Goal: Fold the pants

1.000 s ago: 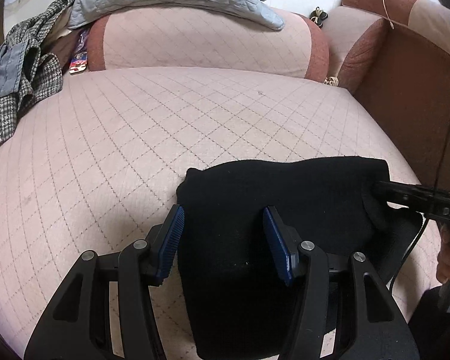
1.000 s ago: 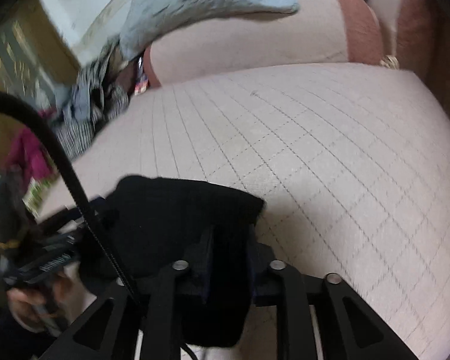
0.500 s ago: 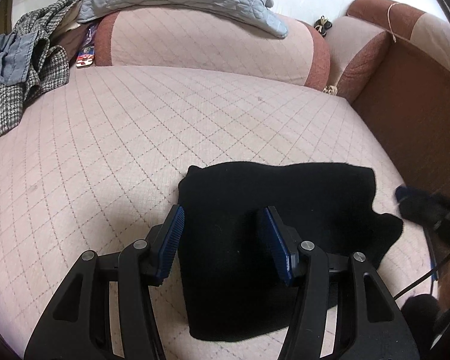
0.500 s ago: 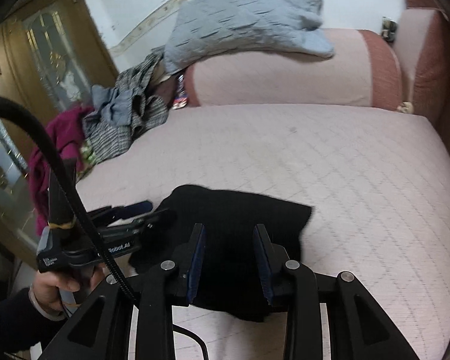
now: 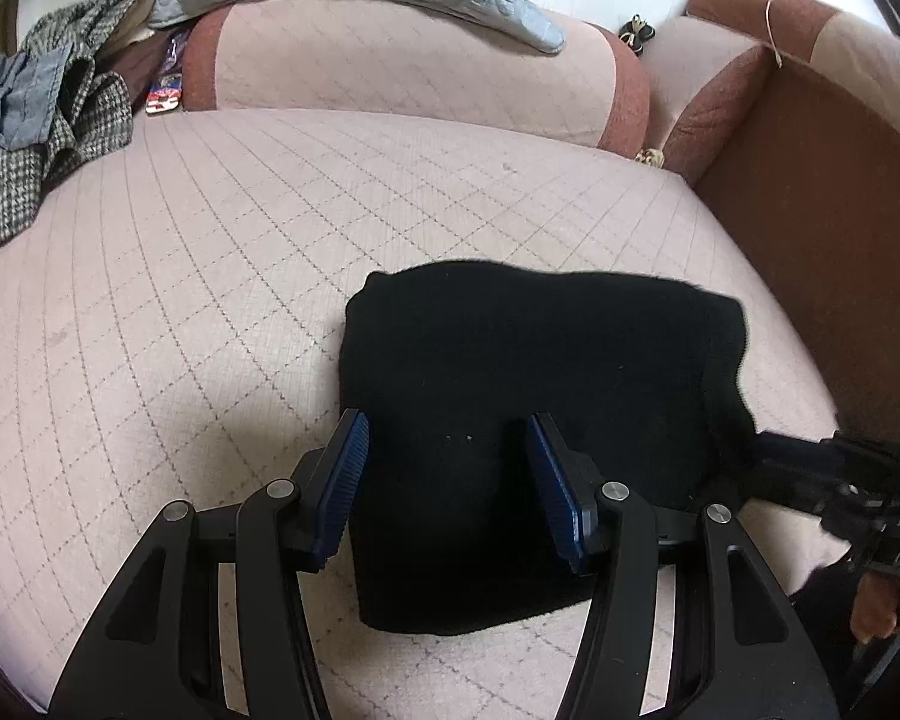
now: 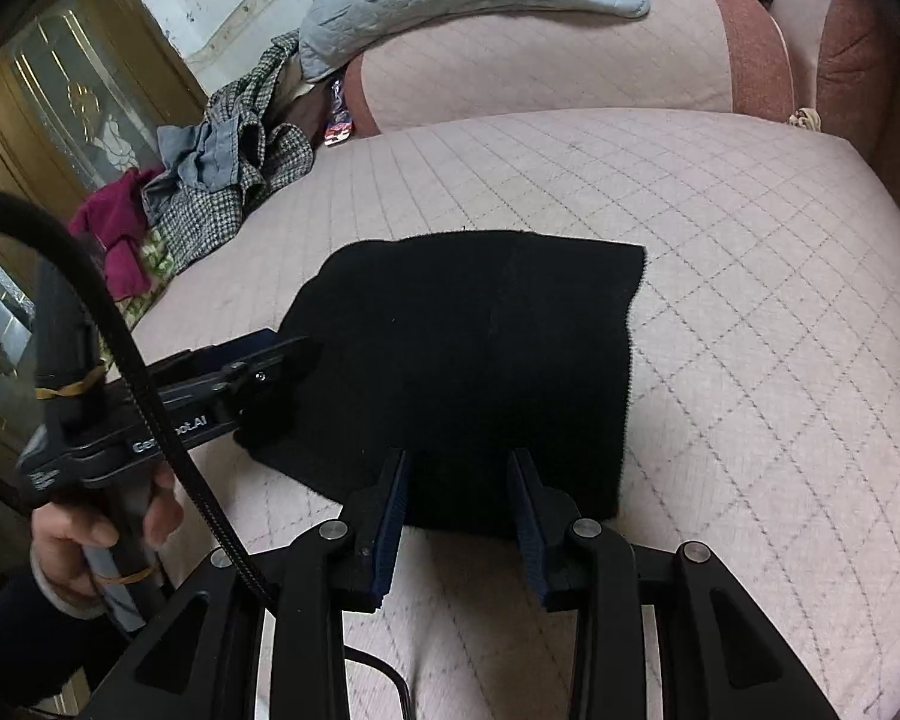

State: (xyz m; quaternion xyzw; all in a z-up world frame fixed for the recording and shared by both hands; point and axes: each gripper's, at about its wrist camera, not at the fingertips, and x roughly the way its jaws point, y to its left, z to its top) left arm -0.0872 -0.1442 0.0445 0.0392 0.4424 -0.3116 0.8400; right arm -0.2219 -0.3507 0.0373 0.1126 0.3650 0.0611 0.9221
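Pants (image 5: 510,396) (black, folded) lie on quilted pink sofa (image 5: 210,300).

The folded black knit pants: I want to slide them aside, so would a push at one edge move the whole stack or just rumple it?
The folded black knit pants would probably rumple: their edges look soft and rounded. The quilted pink cushion looks grippy, so layers would likely shear apart.

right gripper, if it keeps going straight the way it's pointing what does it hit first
Most likely the folded black pants. The right gripper points down at their near edge, jaws open and nothing between them, with the pink sofa seat beneath. How far above the cloth it is cannot be told.
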